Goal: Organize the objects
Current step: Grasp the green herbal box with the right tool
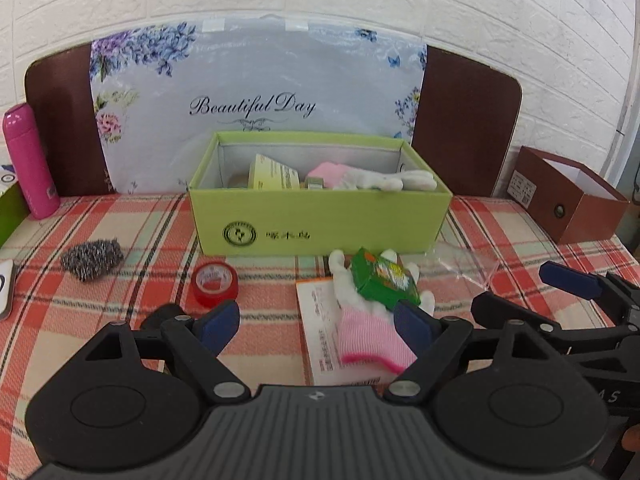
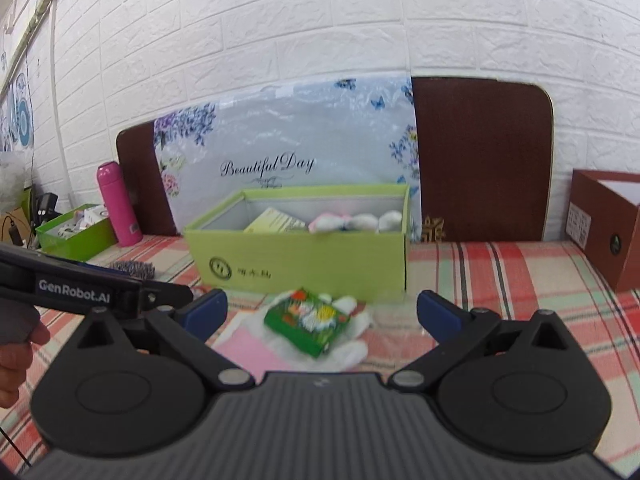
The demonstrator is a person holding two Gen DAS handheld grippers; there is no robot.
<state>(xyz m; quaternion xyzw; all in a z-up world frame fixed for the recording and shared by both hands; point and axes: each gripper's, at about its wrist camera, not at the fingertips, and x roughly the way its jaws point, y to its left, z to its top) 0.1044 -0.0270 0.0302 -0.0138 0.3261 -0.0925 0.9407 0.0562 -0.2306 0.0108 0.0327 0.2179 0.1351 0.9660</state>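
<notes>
Both grippers stand with their jaws spread and nothing between the pads. In the left wrist view the left gripper (image 1: 316,322) fills the lower half of the frame, and its right-hand pad sits just beside the pink cuff of a glove (image 1: 370,330). The right gripper (image 2: 322,312) is splayed the same way in its own view, pointing at the same heap.

That heap lies at frame centre, just in front of the green box (image 1: 320,220): a white glove with a pink cuff, a small green packet (image 1: 386,280) resting on top of it, and a printed paper card (image 1: 320,320) underneath. The box already holds a similar glove and a yellow card. Left of the heap are a red tape roll (image 1: 215,282) and a steel scourer (image 1: 92,258); a clear plastic sleeve (image 1: 468,268) lies to the right. All rest on a plaid cloth (image 1: 120,216).

The step in hand looks like fetching the next item for the box. The packet is likely the sensible first pick, since it sits loose on soft fabric. Close across its short sides, squarely, so it does not twist out. Keep the pads clear of the glove fingers, or the glove will drag along and pull the card with it. Lift straight before carrying it over the near wall of the box.
</notes>
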